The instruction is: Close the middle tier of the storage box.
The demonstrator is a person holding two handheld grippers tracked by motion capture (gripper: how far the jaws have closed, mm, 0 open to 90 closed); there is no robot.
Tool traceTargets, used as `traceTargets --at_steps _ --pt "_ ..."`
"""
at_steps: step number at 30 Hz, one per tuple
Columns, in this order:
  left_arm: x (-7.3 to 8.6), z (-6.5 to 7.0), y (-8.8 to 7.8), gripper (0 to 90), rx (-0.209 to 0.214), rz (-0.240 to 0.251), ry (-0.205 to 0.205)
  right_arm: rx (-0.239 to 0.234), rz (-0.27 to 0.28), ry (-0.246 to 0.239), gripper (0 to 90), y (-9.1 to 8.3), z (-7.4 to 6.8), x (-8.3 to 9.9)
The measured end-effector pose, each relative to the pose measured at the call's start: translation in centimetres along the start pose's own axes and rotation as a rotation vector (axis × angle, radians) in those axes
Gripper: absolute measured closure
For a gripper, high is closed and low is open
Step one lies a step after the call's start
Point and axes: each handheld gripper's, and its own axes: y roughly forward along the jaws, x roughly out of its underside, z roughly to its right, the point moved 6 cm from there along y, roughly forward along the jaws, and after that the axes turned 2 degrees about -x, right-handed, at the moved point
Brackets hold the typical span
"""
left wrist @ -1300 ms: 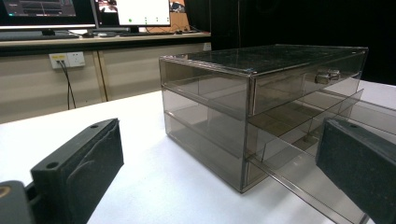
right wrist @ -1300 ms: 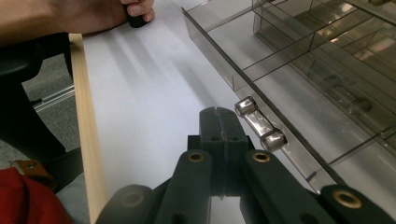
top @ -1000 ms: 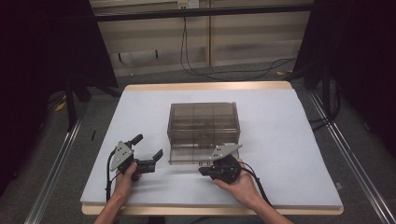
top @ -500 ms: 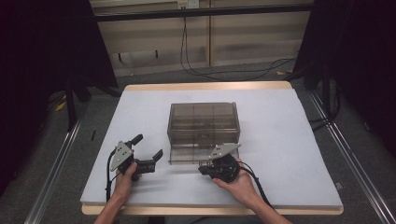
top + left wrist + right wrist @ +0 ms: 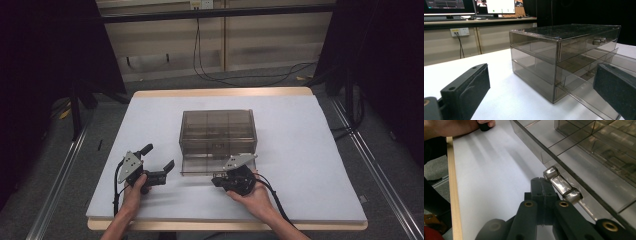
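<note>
The box (image 5: 217,135) is smoky see-through plastic with drawers and sits in the middle of the white table (image 5: 310,165). Its bottom drawer (image 5: 584,167) is pulled out a bit and has a shiny metal handle (image 5: 562,185). No words can be read on it. The right gripper (image 5: 216,180), at 6 o'clock from the box, has its jaws pressed together just beside the handle. The left gripper (image 5: 159,164), at 8 o'clock, is spread wide and holds nothing.

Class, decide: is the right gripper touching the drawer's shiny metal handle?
Cannot tell. In the right gripper view the shut right gripper sits against the shiny metal handle, without a plain gap or contact.
</note>
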Motion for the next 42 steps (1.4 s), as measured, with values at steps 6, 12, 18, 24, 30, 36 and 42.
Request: traceTargets --at_steps 6,12,18,24,30,36,42 --pt "0.0 0.0 0.0 0.8 0.0 0.0 -0.001 0.005 0.009 0.006 90.0 0.03 0.02 0.01" --pt "0.01 -0.05 -0.02 0.8 0.0 -0.003 0.003 0.014 0.012 0.002 90.0 0.12 0.05 -0.01" --pt "0.02 -0.06 -0.02 0.8 -0.004 -0.004 0.002 0.018 0.019 0.007 90.0 0.21 0.14 -0.13" --pt "0.01 -0.04 -0.01 0.8 0.0 -0.003 0.003 0.022 0.032 0.012 90.0 0.0 0.31 -0.31" --pt "0.0 -0.02 0.0 0.8 0.001 -0.001 -0.001 0.024 0.037 0.017 90.0 0.04 0.39 -0.33" --pt "0.01 -0.02 -0.01 0.8 -0.001 -0.001 -0.001 0.035 0.039 0.025 90.0 -0.02 0.47 -0.35" --pt "0.0 -0.01 0.0 0.8 0.001 0.0 -0.002 0.04 0.044 0.027 90.0 -0.15 0.6 -0.32"
